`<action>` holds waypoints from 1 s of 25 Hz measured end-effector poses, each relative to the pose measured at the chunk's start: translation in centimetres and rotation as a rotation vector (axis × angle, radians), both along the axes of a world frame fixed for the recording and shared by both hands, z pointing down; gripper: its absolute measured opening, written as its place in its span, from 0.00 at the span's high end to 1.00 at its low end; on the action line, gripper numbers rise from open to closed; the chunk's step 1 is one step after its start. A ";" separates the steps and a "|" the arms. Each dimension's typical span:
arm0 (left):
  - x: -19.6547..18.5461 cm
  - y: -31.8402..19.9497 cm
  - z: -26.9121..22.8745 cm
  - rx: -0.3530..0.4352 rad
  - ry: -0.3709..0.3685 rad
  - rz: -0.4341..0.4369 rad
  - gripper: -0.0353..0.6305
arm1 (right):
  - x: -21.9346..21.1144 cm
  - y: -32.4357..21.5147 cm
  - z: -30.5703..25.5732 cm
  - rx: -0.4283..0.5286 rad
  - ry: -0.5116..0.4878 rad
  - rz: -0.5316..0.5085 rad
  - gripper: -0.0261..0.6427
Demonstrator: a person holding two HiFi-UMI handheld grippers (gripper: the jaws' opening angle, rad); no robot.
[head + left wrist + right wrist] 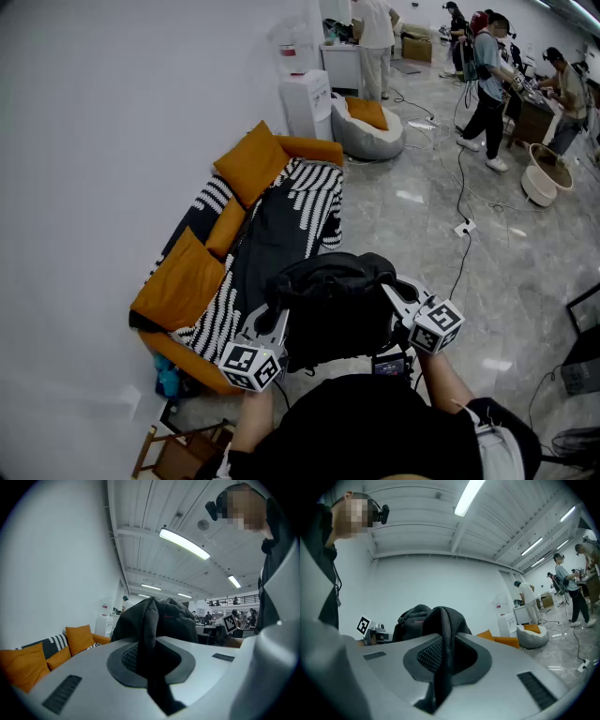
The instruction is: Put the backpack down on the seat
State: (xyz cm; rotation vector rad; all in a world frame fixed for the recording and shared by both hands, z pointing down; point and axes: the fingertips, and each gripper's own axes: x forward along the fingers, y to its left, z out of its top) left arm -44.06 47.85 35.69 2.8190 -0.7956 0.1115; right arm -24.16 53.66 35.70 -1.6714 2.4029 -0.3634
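1. Black woven-fabric backpack (pixel 333 305) is hanging in the air between the 2 grippers, close in front of the person and near the near end of the sofa (pixel 272 234). It is not yet resting on the seat.
2. Handling judgement: the bag is slumping, so it is probably soft, moderately heavy and not fragile. The padded mesh straps are the best hold points.
3. Tool state, left: the left gripper (pixel 274 323) is clamping 1 strap (pixel 149 634) between its jaws, with the bag body just beyond the jaw tips.
4. Tool state, right: the right gripper (pixel 398 298) is clamping the other strap (pixel 443 639) in the same way.
5. Orange cushions (pixel 251 161) and a striped throw (pixel 314 202) are lying on the sofa, ahead and left of the bag.
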 end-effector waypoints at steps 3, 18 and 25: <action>0.6 0.9 -0.2 -0.006 0.015 -0.002 0.90 | 1.0 0.2 -0.3 -0.009 0.032 0.001 0.89; 7.4 2.8 -1.2 -0.005 0.035 0.073 0.90 | 7.1 3.9 -0.9 -0.024 0.002 0.054 0.89; 13.9 4.4 -0.6 -0.040 0.063 0.150 0.90 | 12.8 7.5 -1.3 -0.015 0.083 0.133 0.89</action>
